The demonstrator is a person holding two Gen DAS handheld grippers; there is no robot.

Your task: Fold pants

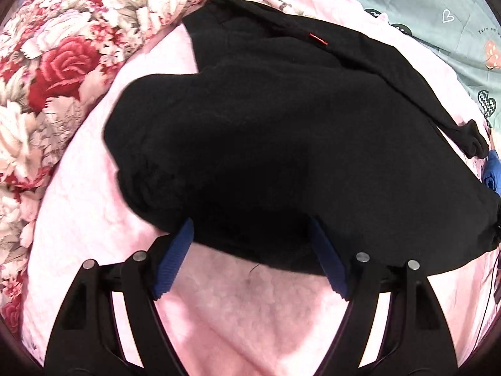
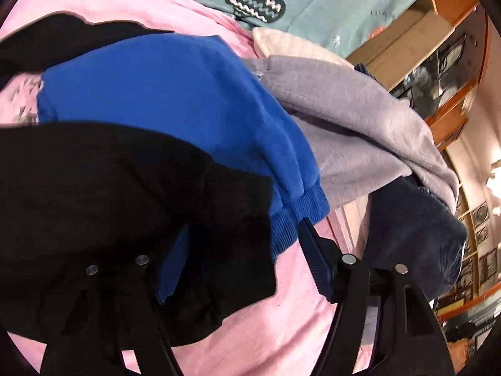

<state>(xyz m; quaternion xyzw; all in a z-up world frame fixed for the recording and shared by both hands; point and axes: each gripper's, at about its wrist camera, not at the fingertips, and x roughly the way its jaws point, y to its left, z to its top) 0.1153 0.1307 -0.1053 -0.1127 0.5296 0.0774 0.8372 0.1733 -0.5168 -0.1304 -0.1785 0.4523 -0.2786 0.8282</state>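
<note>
my l fingers [image 1: 175,260] apart, astride black pants [image 1: 281,144] edge; r gripper [image 2: 238,260] apart, cloth draped over one finger, nothing pinched. mid-fold; next: clamp edge, carry over.

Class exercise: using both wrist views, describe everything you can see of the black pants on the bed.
The black pants are a soft, matte, fleecy-looking garment lying rumpled and partly folded on the pink blanket. A small orange tag shows near the far edge, and a narrow end trails right. The near edge lies between the spread fingers of the left claw. In the right view, black cloth drapes over the right claw's left finger and overlaps a blue garment.
</note>
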